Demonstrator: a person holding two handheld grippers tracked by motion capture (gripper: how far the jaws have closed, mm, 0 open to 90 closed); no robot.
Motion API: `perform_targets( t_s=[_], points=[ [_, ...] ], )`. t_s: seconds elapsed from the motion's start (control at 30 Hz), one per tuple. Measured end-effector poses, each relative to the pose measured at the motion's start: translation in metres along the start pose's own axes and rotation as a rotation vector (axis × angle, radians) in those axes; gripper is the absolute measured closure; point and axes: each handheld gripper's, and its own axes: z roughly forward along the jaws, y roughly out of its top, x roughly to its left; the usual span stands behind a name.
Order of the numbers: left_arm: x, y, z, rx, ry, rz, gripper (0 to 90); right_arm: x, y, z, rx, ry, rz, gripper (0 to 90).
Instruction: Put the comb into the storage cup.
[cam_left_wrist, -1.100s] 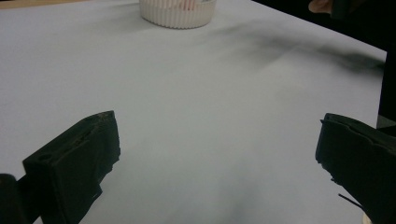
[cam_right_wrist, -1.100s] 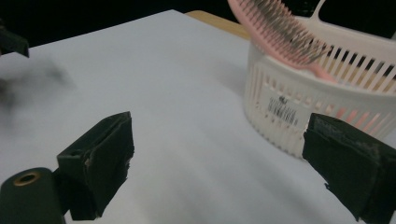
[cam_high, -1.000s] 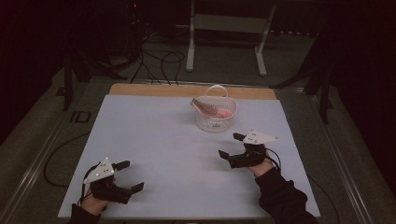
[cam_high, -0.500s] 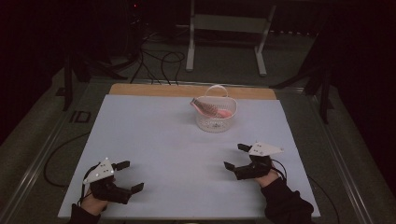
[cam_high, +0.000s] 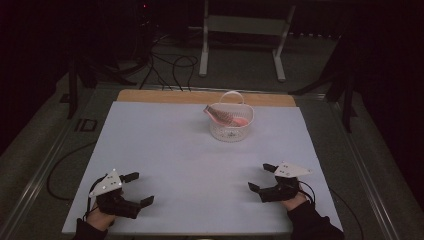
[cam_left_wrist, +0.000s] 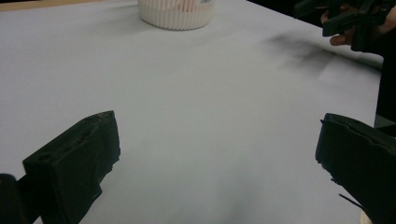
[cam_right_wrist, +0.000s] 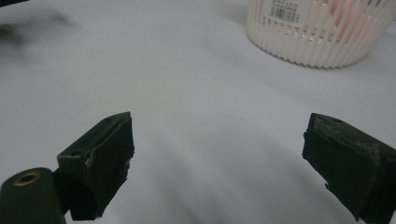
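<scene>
Right tongs (cam_high: 261, 179) pulled back to near bench (cam_high: 165, 150) edge, both tongs spread empty, left tongs (cam_high: 141, 189) unmoved, basket (cam_high: 231, 129) well ahead.

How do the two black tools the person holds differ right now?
The left tool sits near the table's front left corner; the right tool sits at the front right, slightly farther forward and closer to the white basket. Both are open, empty, and topped by a grey plate.
</scene>
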Motion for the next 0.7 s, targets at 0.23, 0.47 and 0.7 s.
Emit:
perform_targets(
  t_s=[0.23, 0.47, 0.7],
  points=[
    [0.000, 0.000, 0.000, -0.003, 0.001, -0.004, 0.2, 0.000, -0.007, -0.005, 0.017, -0.036, 0.027, 8.7],
    [-0.001, 0.000, 0.000, 0.003, 0.002, 0.004, 0.2, -0.005, -0.012, -0.003, 0.038, -0.061, 0.021, 10.1],
    [-0.001, 0.000, 0.000, 0.005, 0.001, 0.007, 0.2, -0.008, -0.013, -0.001, 0.032, -0.053, 0.020, 10.1]
  ],
)
